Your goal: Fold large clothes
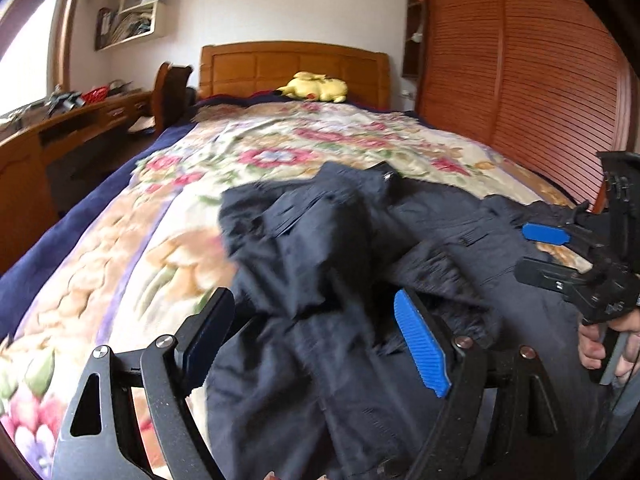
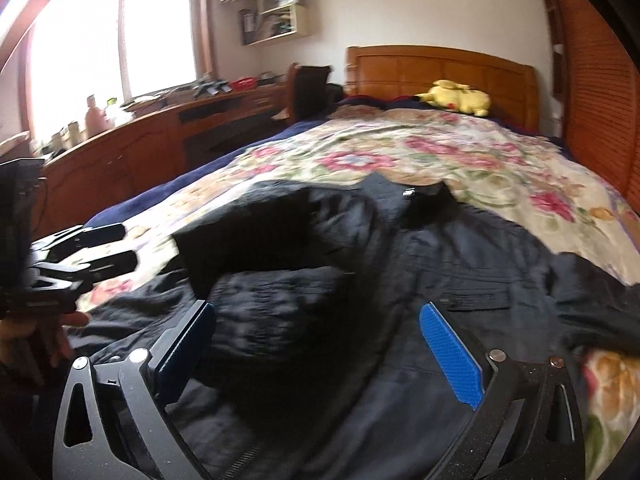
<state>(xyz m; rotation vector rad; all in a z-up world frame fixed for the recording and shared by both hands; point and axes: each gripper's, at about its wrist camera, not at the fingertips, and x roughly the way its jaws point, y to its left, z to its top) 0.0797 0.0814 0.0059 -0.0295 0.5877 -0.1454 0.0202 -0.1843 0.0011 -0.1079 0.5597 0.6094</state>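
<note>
Dark navy fabric jacket (image 1: 360, 264) on floral quilted bedspread (image 1: 160, 248), collar toward wooden headboard (image 1: 294, 68).
Left wrist view: left gripper (image 1: 316, 340) spread wide, empty. Right wrist view: right gripper (image 2: 316, 352) spread wide, empty, above jacket; long axis along bed.

The left gripper (image 1: 316, 312) has its jaws standing wide apart, the blue ribbed pads (image 1: 422, 346) facing inward, angled down and forward with no pad pressing on anything. The right gripper (image 2: 316, 328) is likewise spread wide and tilted downward. In the left wrist view it shows side-on, held at the trigger handle by the person's right hand (image 1: 604, 346). The left hand (image 2: 60, 332) appears blurred, seemingly wrapped around its own handle.
</note>
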